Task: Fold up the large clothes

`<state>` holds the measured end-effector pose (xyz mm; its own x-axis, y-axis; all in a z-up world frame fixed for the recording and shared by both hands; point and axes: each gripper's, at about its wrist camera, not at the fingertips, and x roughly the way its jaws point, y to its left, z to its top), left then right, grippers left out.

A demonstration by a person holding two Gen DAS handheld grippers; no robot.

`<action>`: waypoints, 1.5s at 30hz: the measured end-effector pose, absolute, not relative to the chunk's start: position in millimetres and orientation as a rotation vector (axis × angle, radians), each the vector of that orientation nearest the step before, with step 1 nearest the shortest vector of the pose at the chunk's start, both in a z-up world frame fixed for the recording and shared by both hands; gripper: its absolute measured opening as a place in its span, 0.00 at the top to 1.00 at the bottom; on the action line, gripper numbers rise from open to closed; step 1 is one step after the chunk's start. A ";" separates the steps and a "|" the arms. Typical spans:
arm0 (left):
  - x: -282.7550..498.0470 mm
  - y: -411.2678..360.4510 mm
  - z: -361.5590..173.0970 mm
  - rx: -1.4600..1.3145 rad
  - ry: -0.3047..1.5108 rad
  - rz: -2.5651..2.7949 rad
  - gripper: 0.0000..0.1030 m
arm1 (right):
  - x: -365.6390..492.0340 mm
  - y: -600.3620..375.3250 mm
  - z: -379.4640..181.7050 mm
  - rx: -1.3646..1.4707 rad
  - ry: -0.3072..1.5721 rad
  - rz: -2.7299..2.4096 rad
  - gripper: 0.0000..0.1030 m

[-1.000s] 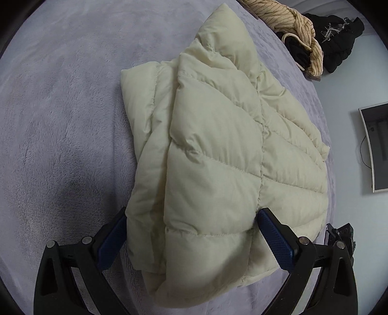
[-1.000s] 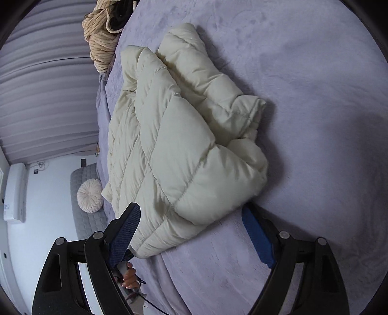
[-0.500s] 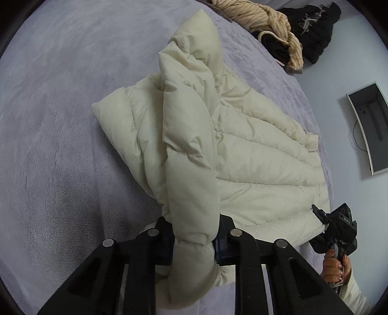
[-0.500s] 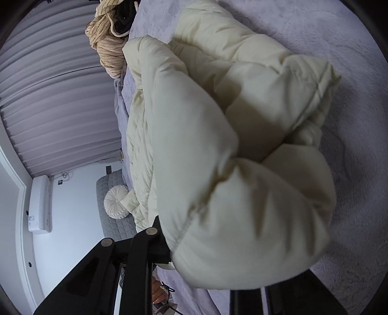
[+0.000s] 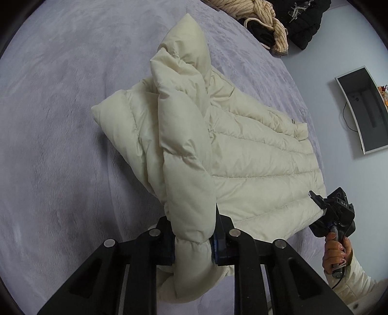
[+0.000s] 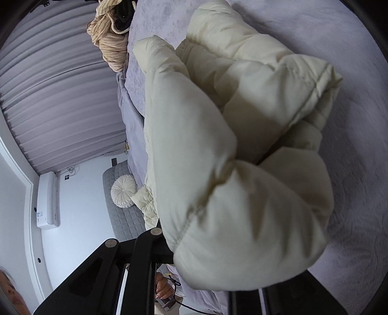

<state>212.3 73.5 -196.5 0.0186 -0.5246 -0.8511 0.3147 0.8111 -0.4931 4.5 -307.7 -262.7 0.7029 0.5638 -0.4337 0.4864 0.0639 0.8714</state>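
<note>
A cream puffer jacket (image 5: 242, 155) lies on a bed covered with a lilac plush blanket (image 5: 60, 121), partly folded, its quilted body spread flat toward the right edge of the bed.

In the left wrist view, the left claw (image 5: 194, 244) is clamped narrow on a padded sleeve end of the jacket: the cuff bulges out on the near side of the black fingers, and the sleeve rises from them up over the jacket body. Both blue pads press into the fabric. To the right, at the near corner of the jacket's hem, the right claw (image 5: 322, 213) grips the edge of the garment, held by a hand (image 5: 335, 252) in a pale sleeve.

In the right wrist view, the jacket (image 6: 242, 169) fills most of the picture, a thick fold bunched up right in front of the camera and lifted off the blanket (image 6: 351, 218). The right claw's left finger (image 6: 145, 254) shows under the fabric; its pads are hidden by the padding, but the fold sits pinched between the fingers.

At the far end of the bed lies a beige striped garment (image 5: 264, 14) beside a black garment (image 5: 303, 21). A wall-mounted screen (image 5: 361, 109) hangs at the right.
</note>
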 end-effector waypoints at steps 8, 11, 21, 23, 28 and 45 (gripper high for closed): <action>207.3 90.9 -211.8 -0.134 1.434 -0.410 0.25 | 2.5 -307.2 -274.2 1.462 1.078 -0.046 0.41; 202.2 102.7 -183.6 -0.100 1.362 -0.372 0.25 | 1.1 -308.8 -250.8 1.319 1.146 -0.070 0.30; 207.0 62.7 -137.5 -0.028 1.221 -0.512 0.37 | 32.7 -270.0 -160.2 0.944 1.151 0.127 0.75; 214.4 42.8 -152.8 -0.012 1.236 -0.502 0.37 | 49.8 -254.4 -165.8 0.876 1.145 0.136 0.80; 226.0 19.9 -186.9 0.015 1.264 -0.454 0.37 | 104.2 -208.7 -174.4 0.669 1.195 0.151 0.84; 232.6 10.7 -218.6 0.029 1.284 -0.466 0.37 | 123.7 -202.5 -246.1 0.595 1.300 0.054 0.98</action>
<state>232.6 10.7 -218.6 0.2031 -0.3182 -0.9260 0.3503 0.9067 -0.2348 123.7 -202.5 -246.1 0.2886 0.3624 -0.8862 0.2876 0.8500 0.4412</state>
